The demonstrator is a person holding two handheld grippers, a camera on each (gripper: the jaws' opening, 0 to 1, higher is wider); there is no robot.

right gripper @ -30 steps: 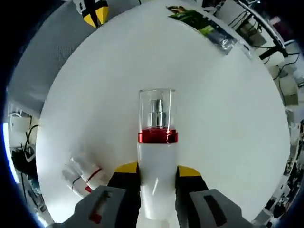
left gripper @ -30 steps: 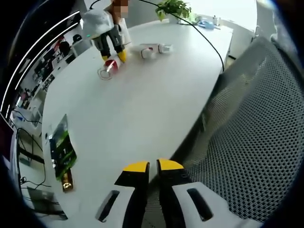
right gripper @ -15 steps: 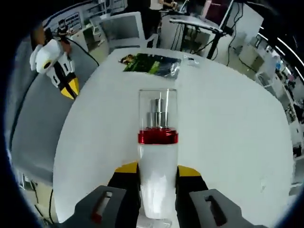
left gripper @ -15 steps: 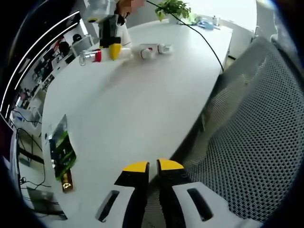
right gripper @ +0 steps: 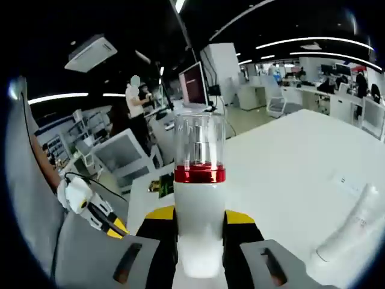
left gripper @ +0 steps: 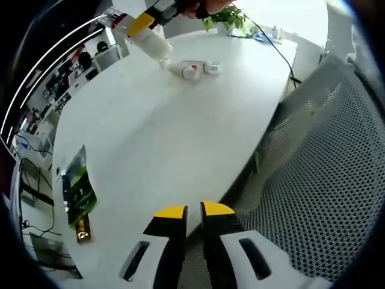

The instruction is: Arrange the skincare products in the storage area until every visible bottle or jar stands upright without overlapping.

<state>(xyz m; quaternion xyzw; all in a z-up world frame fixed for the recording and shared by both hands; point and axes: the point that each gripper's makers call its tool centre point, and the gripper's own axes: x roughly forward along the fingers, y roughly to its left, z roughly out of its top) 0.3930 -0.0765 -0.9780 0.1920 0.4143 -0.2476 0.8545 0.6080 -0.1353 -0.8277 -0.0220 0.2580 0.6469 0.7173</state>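
Note:
My right gripper (right gripper: 199, 217) is shut on a white pump bottle (right gripper: 199, 198) with a red band and a clear cap, held off the table. In the left gripper view the same bottle (left gripper: 154, 46) slants down from the right gripper (left gripper: 143, 24) toward the far side of the white table (left gripper: 156, 132). Two small white bottles (left gripper: 195, 67) lie on their sides just beyond it. A white bottle (right gripper: 355, 232) lies at the lower right of the right gripper view. My left gripper (left gripper: 194, 211) is shut on nothing near the table's edge, and it appears again, the left gripper (right gripper: 90, 208).
A grey mesh chair (left gripper: 325, 150) stands close on the right of the left gripper. A green packet (left gripper: 78, 186) lies at the table's left edge. A potted plant (left gripper: 225, 13) and a black cable (left gripper: 274, 51) are at the far end. A person (right gripper: 135, 99) stands among desks behind.
The right gripper has raised the pump bottle off the table and swung it up, so its view now looks across the room. The left gripper has stayed put.

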